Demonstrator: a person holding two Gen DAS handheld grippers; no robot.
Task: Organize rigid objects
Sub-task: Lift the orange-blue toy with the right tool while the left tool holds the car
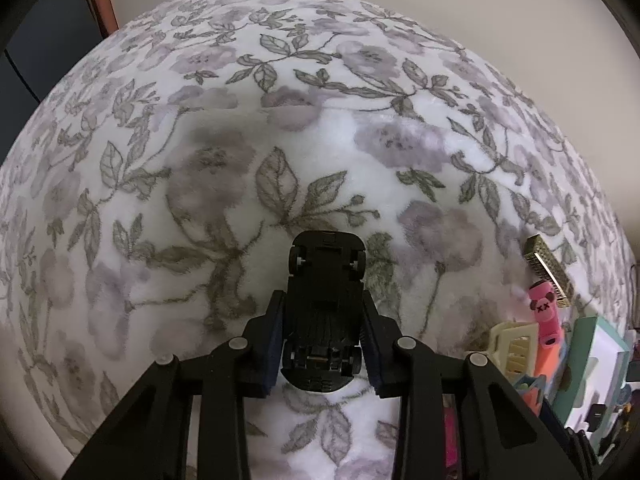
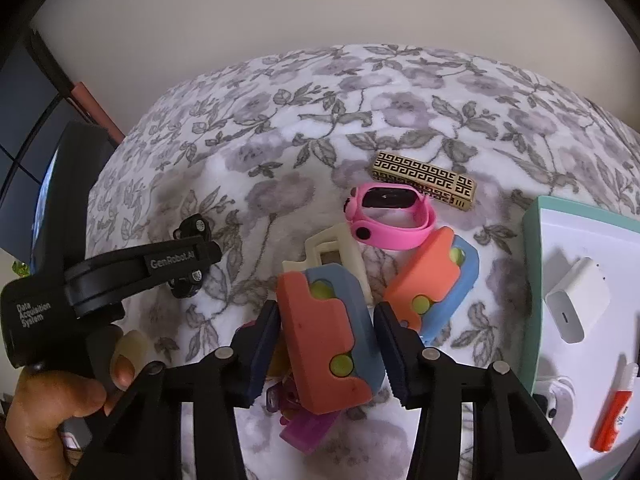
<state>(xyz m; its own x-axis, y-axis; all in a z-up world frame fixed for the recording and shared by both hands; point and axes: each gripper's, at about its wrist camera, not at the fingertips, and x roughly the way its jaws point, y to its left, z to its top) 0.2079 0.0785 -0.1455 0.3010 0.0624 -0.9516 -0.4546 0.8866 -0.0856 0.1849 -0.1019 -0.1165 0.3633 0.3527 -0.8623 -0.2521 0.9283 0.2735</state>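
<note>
My left gripper [image 1: 323, 344] is shut on a black toy car [image 1: 325, 312], held underside up above the floral blanket [image 1: 200, 120]; the car also shows in the right wrist view [image 2: 191, 256] between the left gripper's fingers. My right gripper [image 2: 328, 344] is shut on an orange-and-blue block with green dots [image 2: 332, 340]. A second orange-and-blue block [image 2: 434, 280], a pink watch [image 2: 394, 216], a gold patterned box [image 2: 424, 180], a cream plastic piece [image 2: 332, 256] and a purple piece [image 2: 304, 428] lie on the blanket around it.
A teal-edged white tray [image 2: 536, 280] at the right holds a white charger [image 2: 576, 300] and an orange-and-white tube [image 2: 612, 412]. In the left wrist view the pile [image 1: 536, 336] sits at the right. The blanket's far edge meets a beige wall [image 2: 320, 8].
</note>
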